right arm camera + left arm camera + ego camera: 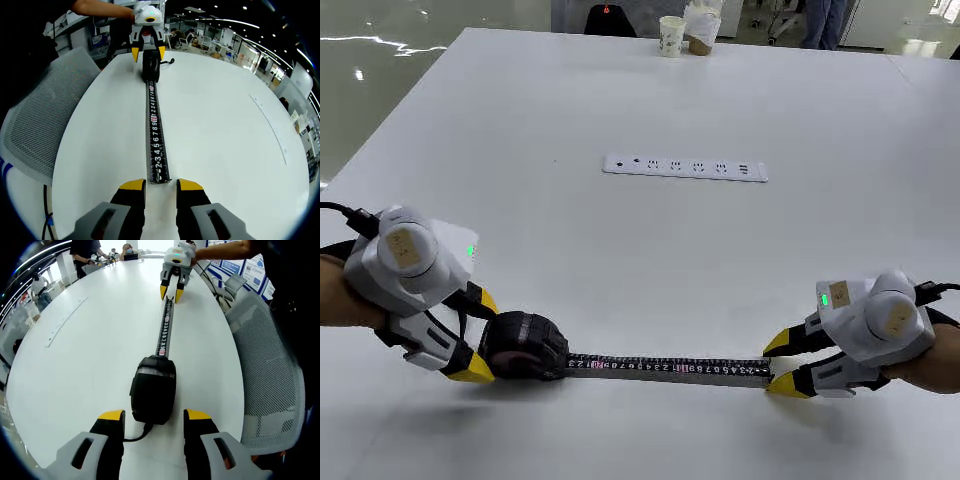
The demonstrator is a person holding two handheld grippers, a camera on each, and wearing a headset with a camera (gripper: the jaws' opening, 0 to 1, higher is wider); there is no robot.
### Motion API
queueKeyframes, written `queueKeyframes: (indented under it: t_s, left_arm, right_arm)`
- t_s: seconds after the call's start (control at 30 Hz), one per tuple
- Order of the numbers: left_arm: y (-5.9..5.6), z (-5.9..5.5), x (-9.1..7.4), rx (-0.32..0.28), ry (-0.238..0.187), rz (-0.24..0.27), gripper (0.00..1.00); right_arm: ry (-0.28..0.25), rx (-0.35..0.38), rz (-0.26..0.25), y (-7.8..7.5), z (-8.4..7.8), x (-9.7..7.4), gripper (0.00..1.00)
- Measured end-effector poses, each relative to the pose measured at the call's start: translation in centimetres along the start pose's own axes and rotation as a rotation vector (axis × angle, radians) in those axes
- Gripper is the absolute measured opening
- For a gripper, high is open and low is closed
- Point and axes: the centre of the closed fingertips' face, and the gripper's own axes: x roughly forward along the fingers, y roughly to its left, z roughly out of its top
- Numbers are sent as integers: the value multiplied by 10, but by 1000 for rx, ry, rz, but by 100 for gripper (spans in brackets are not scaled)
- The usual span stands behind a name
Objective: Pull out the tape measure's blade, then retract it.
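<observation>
The tape measure (620,358) lies along the near edge of the desk (620,250), roughly parallel to it. Its black case (525,345) is toward the near-left corner, and the blade (670,367) is drawn out flat on the white top toward the right, numbers facing up.

The left gripper (477,335) sits at the case's rear with its fingers wide. In the left gripper view the yellow tips flank the back of the case with a thin gap on each side, so they are not clamping it. A black cord (134,436) curls out from the case between them.

The right gripper (781,363) is at the blade's free end, fingers parted a little wider than the blade. The end sits just at the tips, with no grip visible.

Farther in, near the middle of the desk, lies a white power strip (685,167), and at the far edge stands a paper cup (672,35).
</observation>
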Motion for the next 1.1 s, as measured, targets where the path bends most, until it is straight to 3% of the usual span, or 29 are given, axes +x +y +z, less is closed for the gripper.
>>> queueKeyframes:
  t_s: [0.27, 0.83, 1.1]
  left_arm:
    - [-5, -1, -4, -42, -26, 12, 52]
    - [-22, 5, -15, -196, -145, 60, 64]
    - [-36, 8, -16, -277, -200, 84, 70]
  right_arm:
    - [-11, 25, -18, 2, 1, -5, 29]
    - [-42, 123, -68, 15, 1, -17, 45]
    - [-65, 167, -97, 24, 4, -20, 50]
